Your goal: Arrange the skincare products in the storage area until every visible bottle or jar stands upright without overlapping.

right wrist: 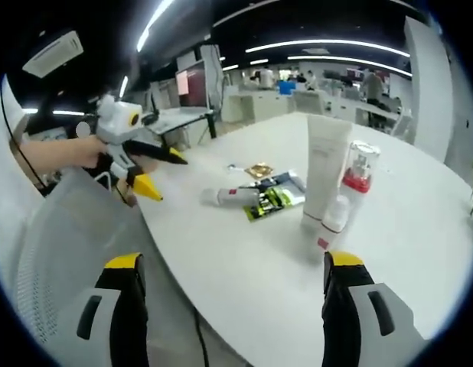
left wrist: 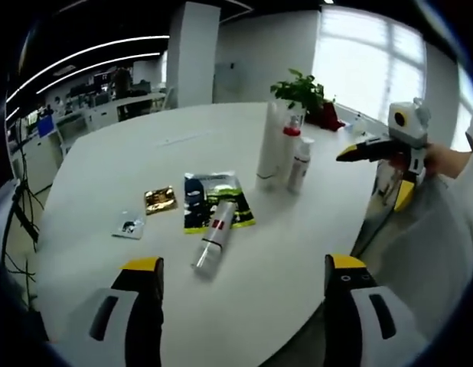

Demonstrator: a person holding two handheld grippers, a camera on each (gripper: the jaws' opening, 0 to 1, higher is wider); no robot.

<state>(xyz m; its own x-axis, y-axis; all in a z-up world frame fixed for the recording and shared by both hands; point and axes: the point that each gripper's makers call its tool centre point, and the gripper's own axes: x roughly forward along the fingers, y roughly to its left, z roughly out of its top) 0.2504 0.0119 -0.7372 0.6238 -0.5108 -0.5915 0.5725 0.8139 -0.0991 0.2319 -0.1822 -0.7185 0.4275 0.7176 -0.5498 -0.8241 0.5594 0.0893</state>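
A: Going left to right in the left gripper view, what lay ahead of the left gripper (left wrist: 244, 287)?

B: Its fingers stood wide apart and held nothing. Beyond the left finger, on the white worktop (left wrist: 106, 160), lay a small clear sachet (left wrist: 129, 225), then a gold sachet (left wrist: 160, 199). Between the fingers and further out sat a green and black packet (left wrist: 210, 191), and a silver tube (left wrist: 214, 235) lay on its side across the packet's near edge (the one clear item left to fix, I judged).

A: And past that?

B: Further out, nearer the right finger's line, three products stood upright and close together: a tall white tube (left wrist: 269, 147), a red-capped bottle (left wrist: 287, 150) and a small white bottle (left wrist: 299, 164). I could not tell whether they touched. A potted plant (left wrist: 301, 92) stood behind them.

A: The right gripper?

B: In the right gripper view, the right gripper (right wrist: 235, 294) also had its fingers spread wide and empty, held off the worktop's edge. The lying tube showed ahead of the left finger, well apart; the upright trio stood beyond the right finger.

A: So how far along?

B: Three stood, one lay overlapping the packet. It remained to be lifted, stood upright and set clear of the others. Neither gripper was near it.
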